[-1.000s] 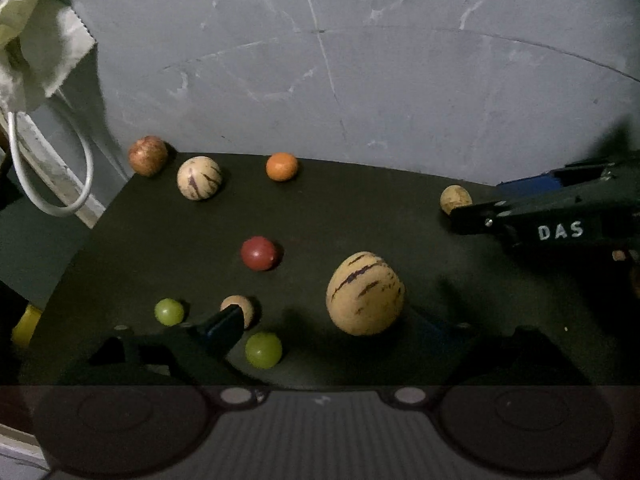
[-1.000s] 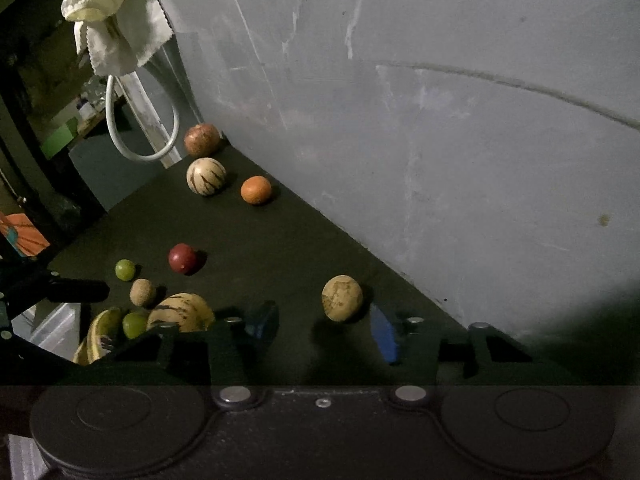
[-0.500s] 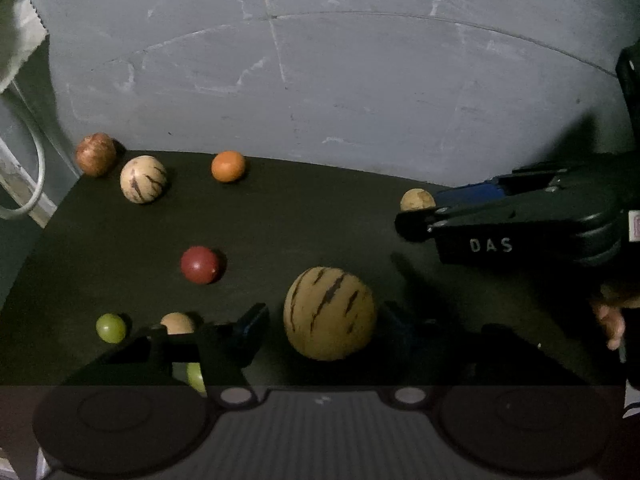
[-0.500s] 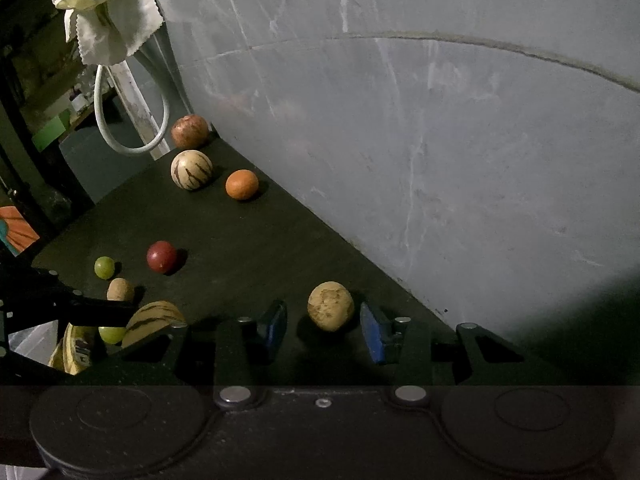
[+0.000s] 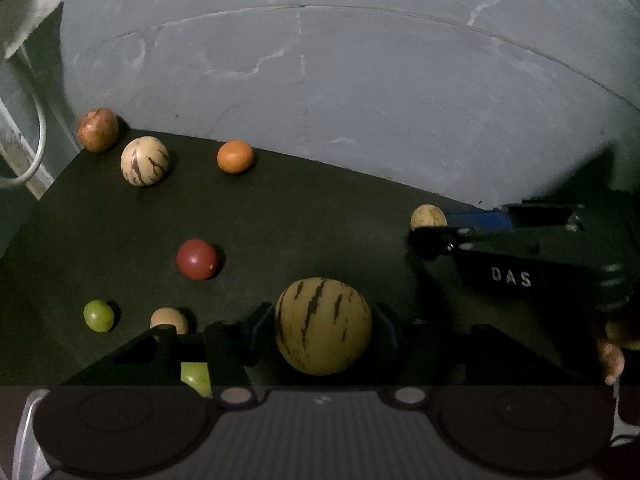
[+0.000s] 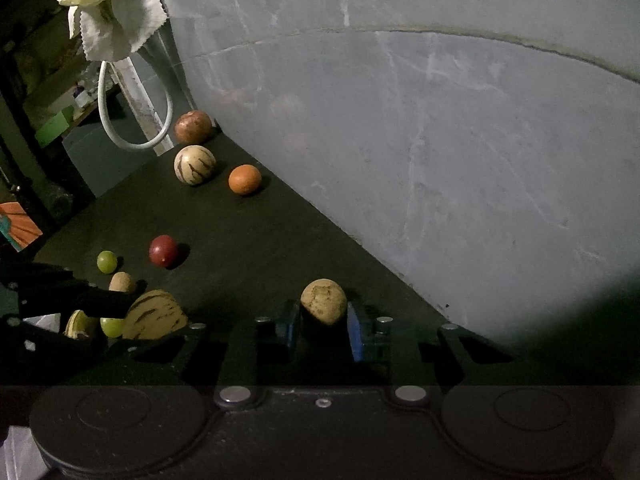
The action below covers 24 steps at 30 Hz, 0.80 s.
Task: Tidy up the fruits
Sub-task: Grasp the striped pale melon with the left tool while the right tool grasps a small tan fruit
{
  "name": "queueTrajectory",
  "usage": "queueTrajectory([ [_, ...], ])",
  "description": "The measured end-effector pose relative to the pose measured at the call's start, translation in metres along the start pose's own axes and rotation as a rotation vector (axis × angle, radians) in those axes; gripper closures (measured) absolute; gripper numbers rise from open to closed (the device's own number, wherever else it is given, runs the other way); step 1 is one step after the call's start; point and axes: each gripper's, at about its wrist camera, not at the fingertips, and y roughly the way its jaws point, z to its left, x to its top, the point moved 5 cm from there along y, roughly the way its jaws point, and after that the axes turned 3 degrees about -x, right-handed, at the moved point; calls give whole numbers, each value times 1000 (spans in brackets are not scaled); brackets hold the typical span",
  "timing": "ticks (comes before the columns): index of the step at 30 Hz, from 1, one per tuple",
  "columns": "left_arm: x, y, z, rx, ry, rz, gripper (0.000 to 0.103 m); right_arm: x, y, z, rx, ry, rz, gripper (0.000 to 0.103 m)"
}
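The striped yellow melon (image 5: 323, 326) sat on the dark table (image 5: 320, 216) between the left gripper (image 5: 318, 326) fingers, which were closing from a much wider gap a second earlier; both pads looked against its sides. The right gripper (image 6: 323, 322) had narrowed from partly open and was clamped on the small tan fruit (image 6: 323, 300) near the grey wall (image 6: 440, 120). The red fruit (image 5: 197, 259), orange (image 5: 235, 156) and green grape (image 5: 98, 315) had not moved.
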Motion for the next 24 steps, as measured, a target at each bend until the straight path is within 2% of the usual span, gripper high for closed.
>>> queueTrajectory([
  [5,0,1,6,-8,-54,-2,46,-3,-15,2,6,-14,-9,76],
  [10,-8,-3,8,-47,-161,-20,47,-4,-35,6,7,-28,-26,76],
  [13,-13,-10,3,-29,-185,-21,47,-6,-48,9,3,-30,-36,76],
  [19,-17,-47,5,-6,-239,-81,47,-5,-81,26,14,-47,-70,76],
  [24,-27,-81,19,21,-296,-129,47,2,-105,48,59,-64,-84,76],
])
